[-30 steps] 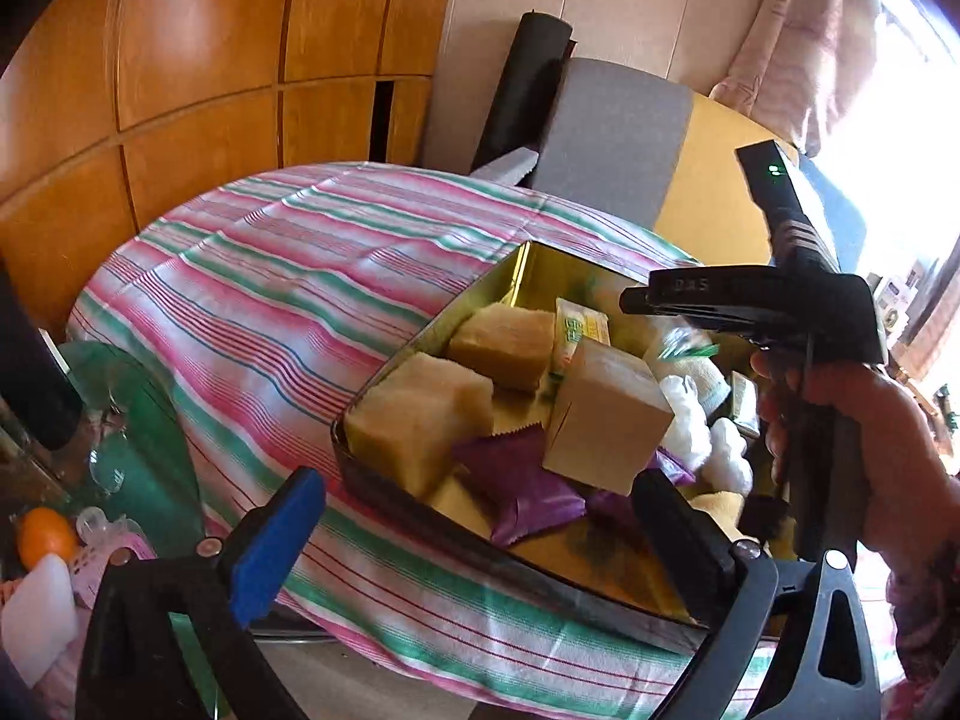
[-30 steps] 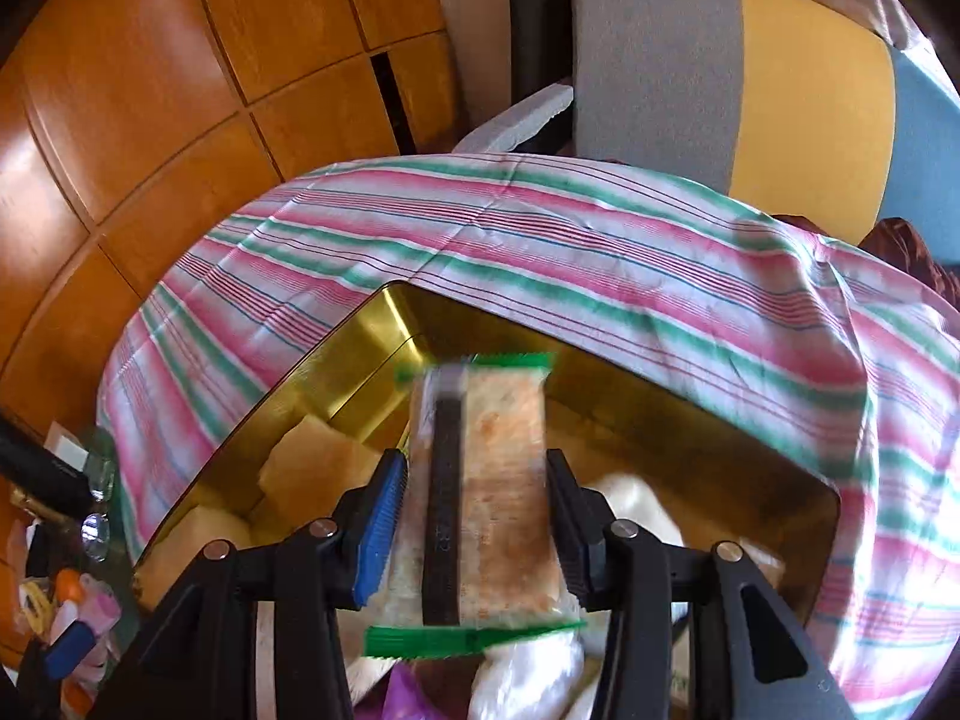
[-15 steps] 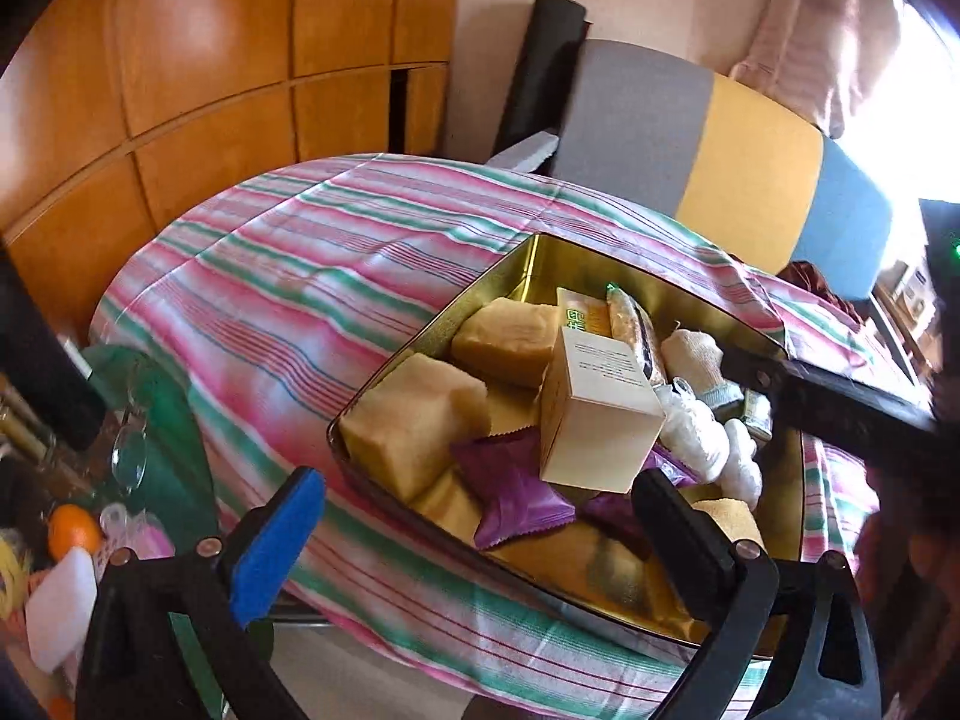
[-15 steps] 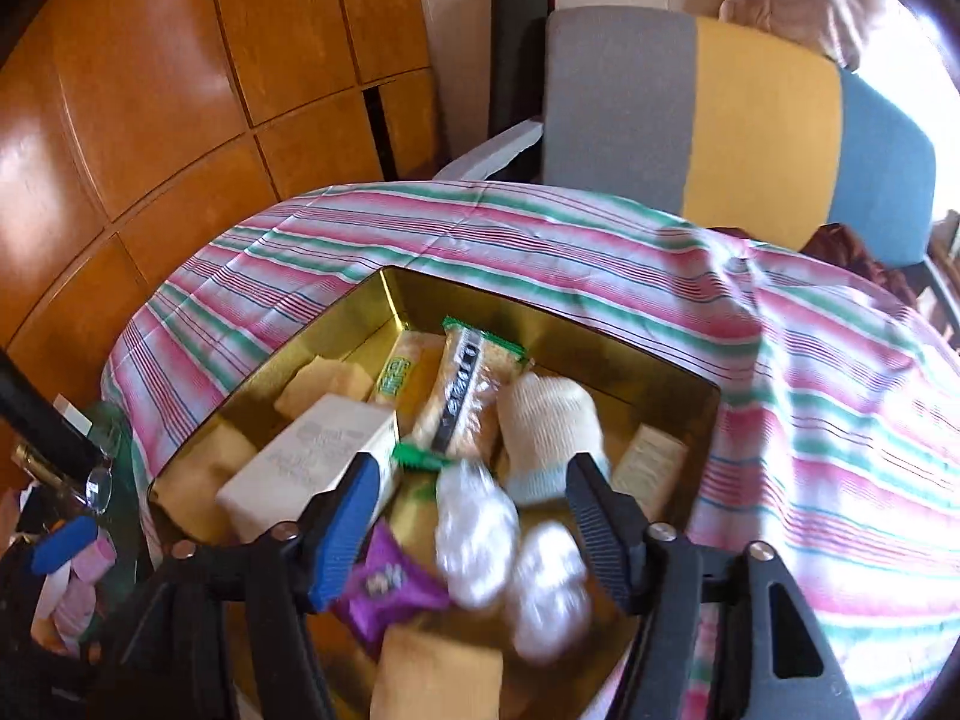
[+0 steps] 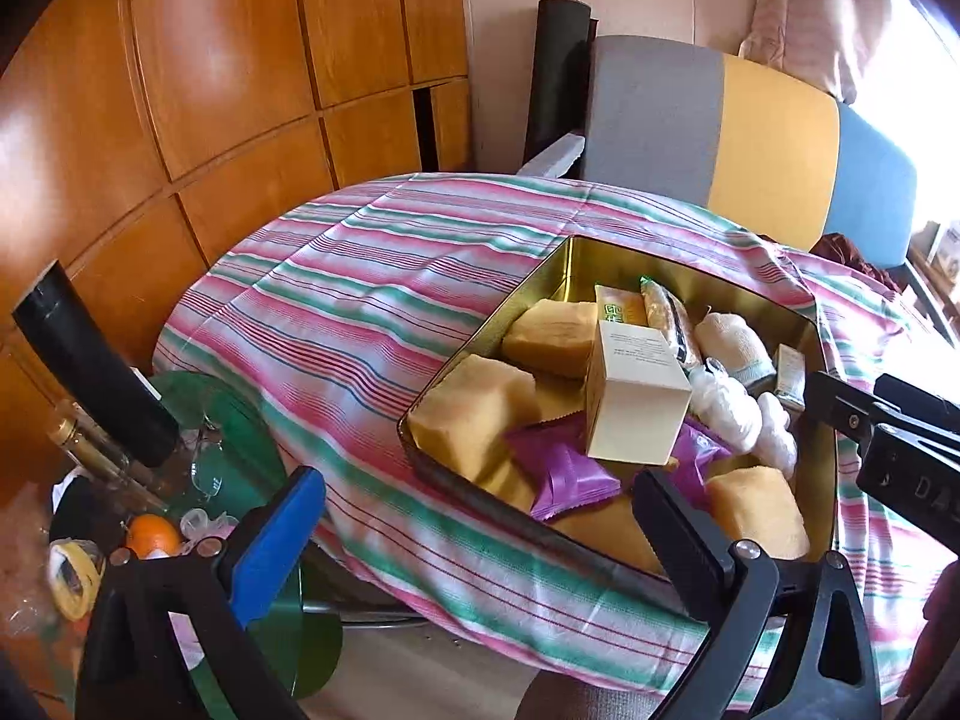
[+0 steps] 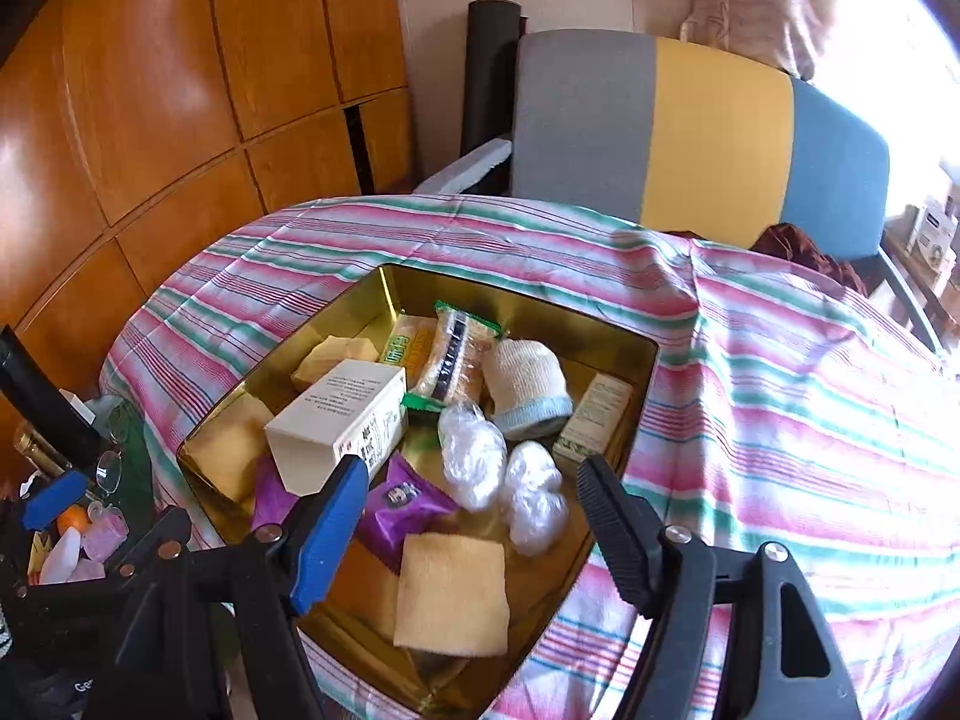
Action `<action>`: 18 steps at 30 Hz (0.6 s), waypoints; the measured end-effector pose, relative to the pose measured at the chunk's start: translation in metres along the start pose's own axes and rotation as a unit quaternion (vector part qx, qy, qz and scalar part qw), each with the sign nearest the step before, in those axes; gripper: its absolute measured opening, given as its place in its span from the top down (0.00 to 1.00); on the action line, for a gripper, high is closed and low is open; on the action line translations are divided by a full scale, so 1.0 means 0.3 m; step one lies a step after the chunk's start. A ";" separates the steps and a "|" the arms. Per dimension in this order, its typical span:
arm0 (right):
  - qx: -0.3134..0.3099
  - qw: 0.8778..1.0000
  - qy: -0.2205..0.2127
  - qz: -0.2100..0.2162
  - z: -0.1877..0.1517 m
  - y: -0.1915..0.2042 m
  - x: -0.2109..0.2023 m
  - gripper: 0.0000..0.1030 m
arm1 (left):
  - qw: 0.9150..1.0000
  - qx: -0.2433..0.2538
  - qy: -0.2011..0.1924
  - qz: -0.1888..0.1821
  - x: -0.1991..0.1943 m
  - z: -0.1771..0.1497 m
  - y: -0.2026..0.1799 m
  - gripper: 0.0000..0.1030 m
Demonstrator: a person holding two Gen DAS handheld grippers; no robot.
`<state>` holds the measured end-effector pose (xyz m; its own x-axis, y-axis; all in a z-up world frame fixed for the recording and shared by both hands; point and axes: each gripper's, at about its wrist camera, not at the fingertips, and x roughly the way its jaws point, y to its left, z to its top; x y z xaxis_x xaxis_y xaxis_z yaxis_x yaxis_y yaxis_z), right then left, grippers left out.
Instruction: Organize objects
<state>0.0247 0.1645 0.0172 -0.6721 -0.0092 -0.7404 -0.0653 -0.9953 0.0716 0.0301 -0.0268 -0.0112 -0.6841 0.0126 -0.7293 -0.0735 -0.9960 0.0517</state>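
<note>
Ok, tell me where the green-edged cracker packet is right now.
The cracker packet lies in the gold tin, toward its far side in the right wrist view, between the yellow-green packet and the knitted sock.

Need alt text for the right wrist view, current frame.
The right gripper, jaws opening with nothing between them, hangs over a gold tin on a striped tablecloth. The tin holds a white carton, a green-edged snack bar, purple packets, sponges and a knit sock.
</note>
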 end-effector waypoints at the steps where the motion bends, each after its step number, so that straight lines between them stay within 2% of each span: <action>1: 0.004 1.000 0.000 -0.002 -0.003 -0.002 -0.005 0.29 | 1.000 -0.001 -0.002 0.000 -0.007 -0.001 0.003 0.00; 10: 0.030 0.999 0.004 -0.015 -0.018 -0.027 -0.035 0.28 | 1.000 -0.016 -0.025 0.001 -0.062 0.032 0.001 0.00; 18: 0.036 0.999 0.018 -0.026 -0.021 -0.029 -0.043 0.28 | 1.000 -0.009 0.001 0.013 -0.037 0.047 -0.033 0.00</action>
<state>0.0386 0.1727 0.0217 -0.6398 0.0370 -0.7676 -0.1526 -0.9851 0.0797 0.0284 -0.0157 0.0060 -0.6847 -0.0135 -0.7287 -0.0427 -0.9974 0.0586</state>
